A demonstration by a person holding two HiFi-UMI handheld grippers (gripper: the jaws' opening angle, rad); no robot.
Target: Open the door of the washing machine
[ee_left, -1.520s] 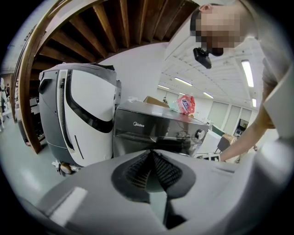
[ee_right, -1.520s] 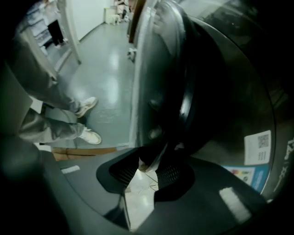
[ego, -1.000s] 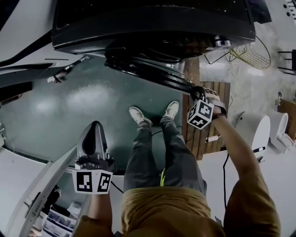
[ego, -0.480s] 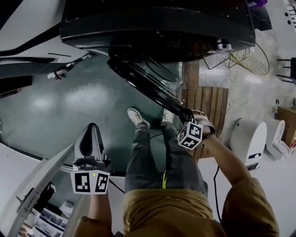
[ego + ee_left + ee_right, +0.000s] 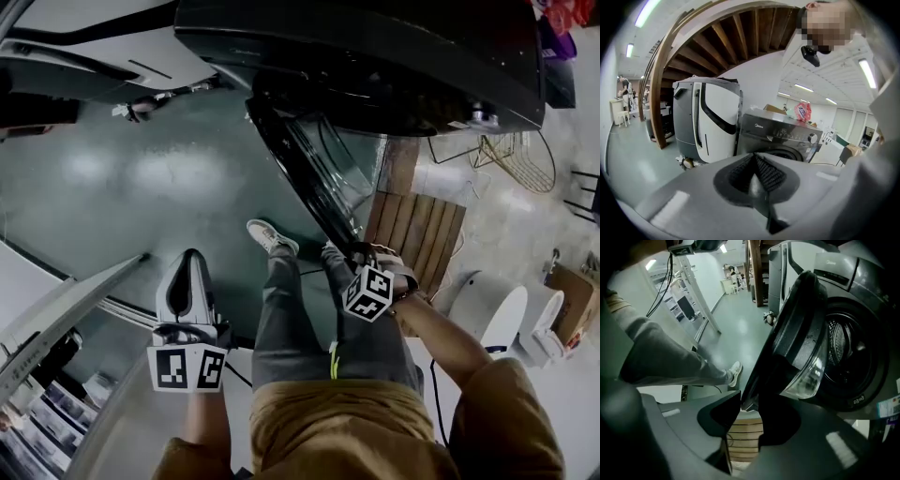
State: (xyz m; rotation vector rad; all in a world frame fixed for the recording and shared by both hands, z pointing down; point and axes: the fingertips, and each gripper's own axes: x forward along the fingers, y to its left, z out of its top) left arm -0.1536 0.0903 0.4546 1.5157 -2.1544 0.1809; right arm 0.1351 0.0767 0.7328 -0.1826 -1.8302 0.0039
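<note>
Head view, left to right.

- Left gripper (image 5: 192, 257): held out over the green floor (image 5: 122, 183), well apart from the machine. In the left gripper view its ribbed pads (image 5: 772, 174) are pressed together with nothing between them. Beyond them in that view, a white-and-grey unit (image 5: 708, 119) stands just left of the washing machine (image 5: 783, 133).
- Centre: the person's legs, with pale shoes (image 5: 271, 236) on the floor, toes toward the machine.
- Door (image 5: 309, 173): hinged out from the dark washing machine front and standing partly open, its free edge slanting down toward the person's right leg. In the right gripper view the glass bowl (image 5: 813, 366) of the door is clear of the drum opening (image 5: 846, 357), which is exposed.
- Right gripper (image 5: 361, 255): pointing steeply down at the door's free edge. Its jaws pinch the door's rim; the rim's edge sits between the two pads, one pad on each face.
- Right of the door: a wooden slatted platform (image 5: 422, 234) on the floor, then a wire basket (image 5: 516, 155) further right.
</note>
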